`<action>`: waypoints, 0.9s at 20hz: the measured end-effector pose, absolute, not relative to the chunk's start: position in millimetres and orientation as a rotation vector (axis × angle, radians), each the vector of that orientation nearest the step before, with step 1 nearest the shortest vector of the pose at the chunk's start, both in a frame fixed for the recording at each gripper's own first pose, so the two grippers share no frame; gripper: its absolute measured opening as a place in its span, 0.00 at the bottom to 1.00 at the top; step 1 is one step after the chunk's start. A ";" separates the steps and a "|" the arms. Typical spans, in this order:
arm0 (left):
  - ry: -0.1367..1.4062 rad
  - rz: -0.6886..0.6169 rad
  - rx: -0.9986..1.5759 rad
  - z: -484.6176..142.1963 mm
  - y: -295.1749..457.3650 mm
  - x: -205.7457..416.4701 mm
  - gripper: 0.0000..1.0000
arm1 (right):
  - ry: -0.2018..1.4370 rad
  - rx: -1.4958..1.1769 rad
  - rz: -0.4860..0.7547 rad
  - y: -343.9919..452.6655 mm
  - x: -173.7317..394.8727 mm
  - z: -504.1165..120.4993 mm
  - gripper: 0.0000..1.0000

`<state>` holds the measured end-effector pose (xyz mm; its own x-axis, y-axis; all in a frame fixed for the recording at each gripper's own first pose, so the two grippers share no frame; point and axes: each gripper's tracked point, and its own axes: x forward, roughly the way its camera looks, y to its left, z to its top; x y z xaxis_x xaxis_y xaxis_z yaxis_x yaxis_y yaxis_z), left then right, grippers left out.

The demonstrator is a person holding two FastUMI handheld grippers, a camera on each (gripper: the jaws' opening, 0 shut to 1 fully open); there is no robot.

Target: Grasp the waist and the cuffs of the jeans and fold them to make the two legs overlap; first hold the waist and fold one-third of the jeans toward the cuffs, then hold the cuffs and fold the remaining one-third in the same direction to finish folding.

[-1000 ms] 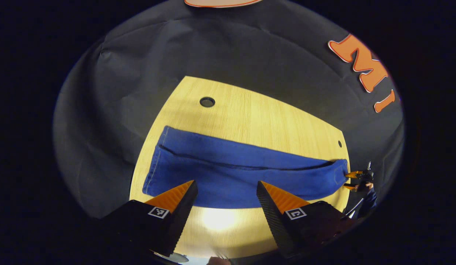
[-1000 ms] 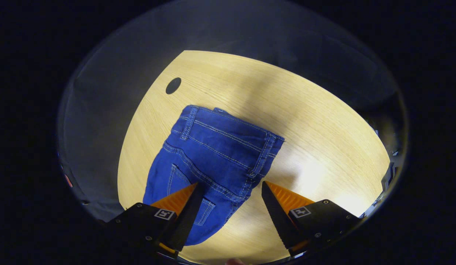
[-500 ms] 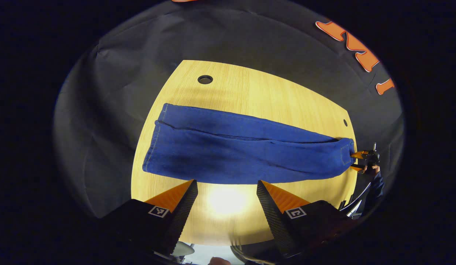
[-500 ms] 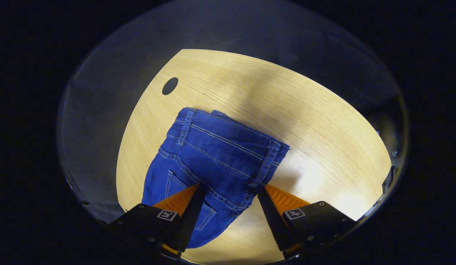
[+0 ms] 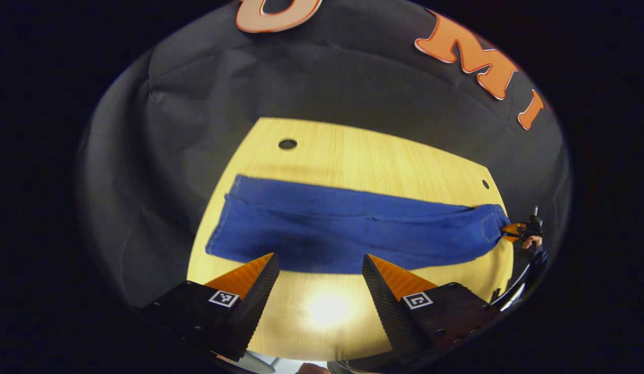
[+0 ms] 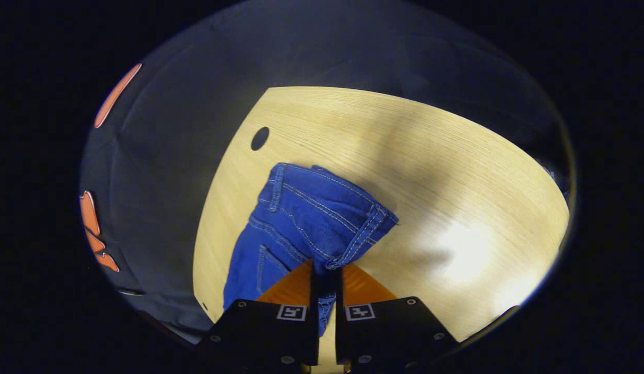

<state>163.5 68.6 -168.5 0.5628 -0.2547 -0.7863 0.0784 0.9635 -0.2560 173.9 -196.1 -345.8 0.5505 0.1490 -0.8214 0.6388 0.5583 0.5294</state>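
Observation:
Blue jeans [image 5: 343, 234] lie stretched across the wooden table [image 5: 363, 161], legs overlapped, cuffs at the left and waist at the right. My left gripper [image 5: 318, 257] hovers open over the near edge of the legs, with nothing between its fingers. In the right gripper view the waist of the jeans [image 6: 306, 213] shows belt loops and a back pocket. My right gripper [image 6: 327, 265] is shut on the near corner of the waistband. In the left gripper view the right gripper [image 5: 519, 231] shows far off at the waist end, held by a hand.
The table has a round hole [image 5: 287, 144] near its far left corner and a smaller one [image 5: 485, 184] at the far right. In the right gripper view a hole [image 6: 259, 138] lies just beyond the waist. Bare wood [image 6: 446, 171] stretches right of the jeans.
My right gripper went from open beside the waistband to shut on its near corner. The left gripper stayed open and tilted slightly over the legs' near edge.

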 end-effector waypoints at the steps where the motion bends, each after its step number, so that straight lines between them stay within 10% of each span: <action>1: 0.896 -0.176 -0.179 -158.6 71.7 171.9 0.99 | 0.954 0.973 -0.333 -190.0 176.8 -339.6 0.13; 18: 0.727 -0.065 -0.197 -155.3 131.4 194.1 0.99 | 0.757 1.126 0.001 -51.1 175.5 -218.2 0.13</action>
